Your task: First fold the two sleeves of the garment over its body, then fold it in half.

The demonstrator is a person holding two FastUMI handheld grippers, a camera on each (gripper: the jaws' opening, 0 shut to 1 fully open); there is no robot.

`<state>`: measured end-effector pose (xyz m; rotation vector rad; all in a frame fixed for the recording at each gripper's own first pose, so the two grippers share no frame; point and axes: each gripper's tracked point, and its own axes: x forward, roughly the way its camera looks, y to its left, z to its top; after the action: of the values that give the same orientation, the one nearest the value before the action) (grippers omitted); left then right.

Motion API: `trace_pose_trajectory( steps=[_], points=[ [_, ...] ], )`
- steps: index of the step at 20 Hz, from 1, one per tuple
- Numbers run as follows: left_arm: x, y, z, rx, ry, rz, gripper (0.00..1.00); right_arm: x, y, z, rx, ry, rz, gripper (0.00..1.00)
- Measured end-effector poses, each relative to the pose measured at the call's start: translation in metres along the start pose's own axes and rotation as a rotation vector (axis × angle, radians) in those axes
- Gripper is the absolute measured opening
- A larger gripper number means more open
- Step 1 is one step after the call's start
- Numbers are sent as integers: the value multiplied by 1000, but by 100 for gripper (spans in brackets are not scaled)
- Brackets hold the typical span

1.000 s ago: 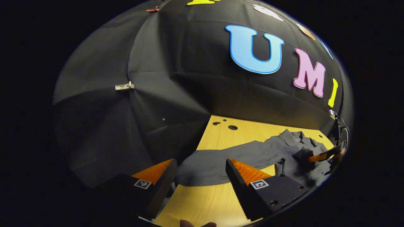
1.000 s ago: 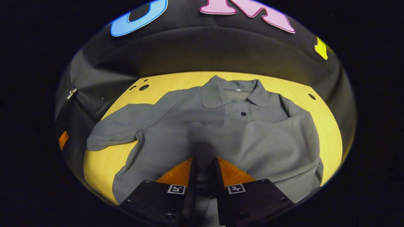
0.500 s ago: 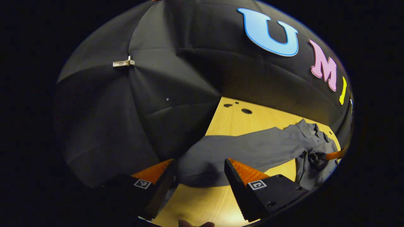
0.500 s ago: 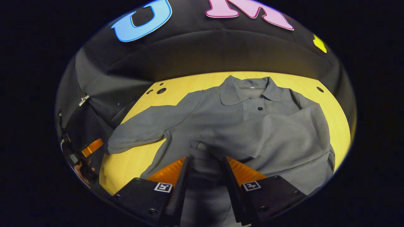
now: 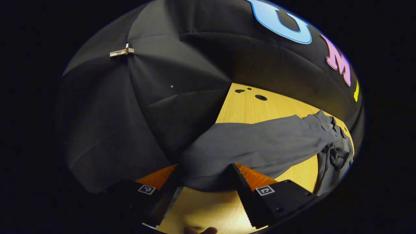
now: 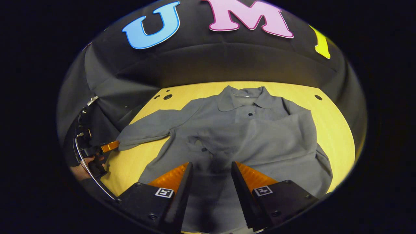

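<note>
A grey collared shirt (image 6: 240,130) lies face up on the yellow wooden table (image 6: 334,130). One sleeve (image 6: 279,130) is folded across the body. The other sleeve (image 6: 149,128) stretches out flat to the left. My right gripper (image 6: 210,165) hovers open above the shirt's lower body, with nothing between its fingers. In the left gripper view, that outstretched sleeve (image 5: 260,143) runs toward me, and its cuff (image 5: 204,177) lies between the spread fingers of my open left gripper (image 5: 204,169). The right gripper view shows the left gripper (image 6: 111,146) at the cuff's end.
A hand (image 6: 86,165) holds the left gripper beside the table's left edge. Dark holes (image 6: 167,96) mark the table's far left corner, and one more hole (image 6: 318,97) sits at the far right. The black booth wall (image 5: 156,97) stands close behind the table.
My right gripper has opened, let go of the folded sleeve and drawn back. My left gripper has moved in on the outstretched sleeve until the cuff lies between its fingers.
</note>
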<state>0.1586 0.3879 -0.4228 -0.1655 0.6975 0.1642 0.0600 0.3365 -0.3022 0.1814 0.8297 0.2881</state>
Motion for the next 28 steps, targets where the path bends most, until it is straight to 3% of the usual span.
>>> trace_pose_trajectory(
  steps=[4, 7, 9, 11, 12, 20, 28],
  points=[
    [4, -1, -3, -1, 13, -35, 97, -8, -13, -1, 23, -6, -28, 74],
    [4, 6, 0, 16, 5, -15, 85, -10, -13, 0, 20, -3, -23, 74],
    [4, 21, 4, 56, 0, 43, 63, -15, -17, 3, 17, -11, -16, 74],
    [-7, 15, 12, 84, -18, 53, 22, -23, -25, 9, 19, -24, -14, 74],
    [-10, 13, 19, 93, -39, 54, 10, -29, -31, 11, 20, -30, -15, 74],
    [-55, -42, 80, 196, -191, -7, 6, -59, -83, 26, 44, -93, -50, 74],
    [-118, -112, 125, 184, -284, -39, 6, -83, -149, 25, 44, -123, -66, 74]
  ],
)
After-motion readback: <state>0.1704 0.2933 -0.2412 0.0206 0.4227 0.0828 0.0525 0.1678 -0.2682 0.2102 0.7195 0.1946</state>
